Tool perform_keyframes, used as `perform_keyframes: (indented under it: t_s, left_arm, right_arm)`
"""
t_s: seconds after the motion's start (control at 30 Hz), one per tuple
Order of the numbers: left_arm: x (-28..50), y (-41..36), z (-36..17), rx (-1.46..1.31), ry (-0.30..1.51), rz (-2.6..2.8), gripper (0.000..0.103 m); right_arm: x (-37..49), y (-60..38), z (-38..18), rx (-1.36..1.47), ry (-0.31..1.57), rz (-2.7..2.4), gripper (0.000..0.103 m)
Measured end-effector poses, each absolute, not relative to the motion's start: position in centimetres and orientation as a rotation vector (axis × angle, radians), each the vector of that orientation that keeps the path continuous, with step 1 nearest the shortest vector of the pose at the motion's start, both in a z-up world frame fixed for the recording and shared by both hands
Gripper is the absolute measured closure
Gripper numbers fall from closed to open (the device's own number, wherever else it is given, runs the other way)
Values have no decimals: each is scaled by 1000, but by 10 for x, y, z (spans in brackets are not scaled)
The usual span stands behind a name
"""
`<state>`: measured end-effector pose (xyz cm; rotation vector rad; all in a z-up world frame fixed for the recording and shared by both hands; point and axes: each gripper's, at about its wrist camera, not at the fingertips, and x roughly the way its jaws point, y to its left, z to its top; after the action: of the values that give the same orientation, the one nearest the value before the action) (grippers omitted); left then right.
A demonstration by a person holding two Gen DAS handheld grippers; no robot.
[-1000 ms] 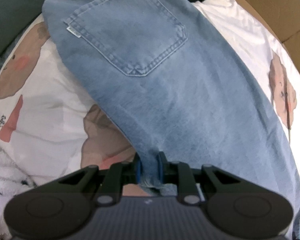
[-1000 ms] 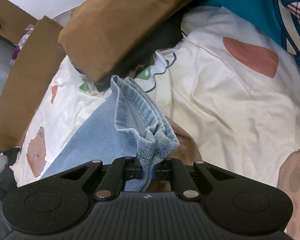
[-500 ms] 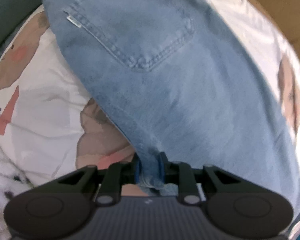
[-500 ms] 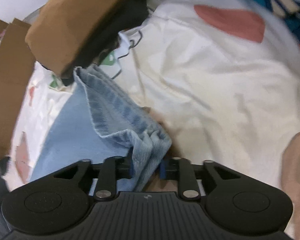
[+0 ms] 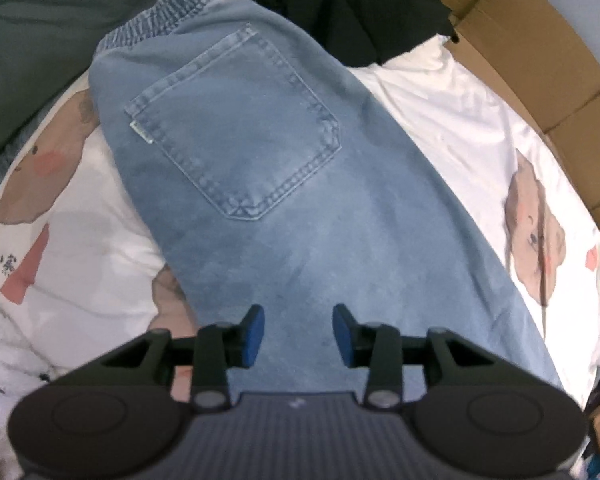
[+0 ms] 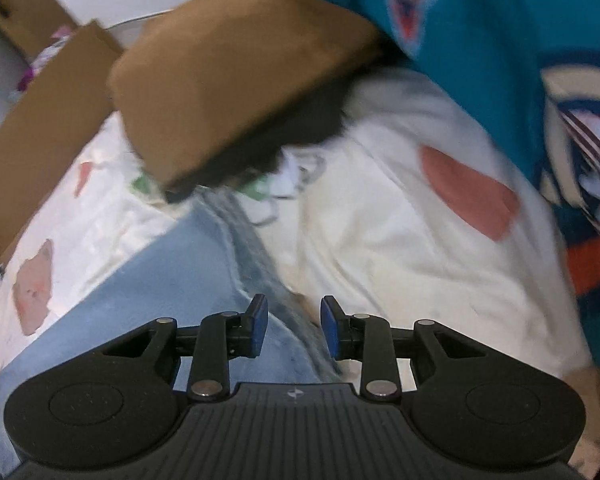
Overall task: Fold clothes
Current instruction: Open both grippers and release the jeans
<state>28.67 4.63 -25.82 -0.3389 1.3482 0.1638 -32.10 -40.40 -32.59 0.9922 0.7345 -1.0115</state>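
White printed bedsheet (image 5: 452, 128) covers the bed. Jeans (image 5: 300, 220) lie flat on it, back pocket (image 5: 236, 132) up, long axis running from the elastic waistband (image 5: 156, 20) at far end toward the camera. Brown cushion (image 6: 236, 80) and teal garment (image 6: 480, 32) sit beyond the jeans' folded edge (image 6: 256, 264); right view blurred, probably a hem. Left claw (image 5: 298, 334) has just been opening, jaws apart above denim, gripping nothing. Right claw (image 6: 293, 326) likewise just opened, empty.
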Motion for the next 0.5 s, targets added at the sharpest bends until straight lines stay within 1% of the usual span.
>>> perform_keyframes:
  t_s: [0.13,0.37,0.43,0.5]
  left_arm:
    - [294,41,-267,-299,1337,149,63]
    - [306,23,-284,-267,1348,128,63]
    - [311,17,-291,-249,1352,116,63]
    - [315,13,-295,-242,1356,110,63]
  right_arm:
    - [-285,-413,-329,905,753,-928,72]
    - [-237,-421,-362,885,813,-896,72]
    - [-231,-428,-372,876,830,-914,70]
    - [-227,-438,-381,869,839,-932,73]
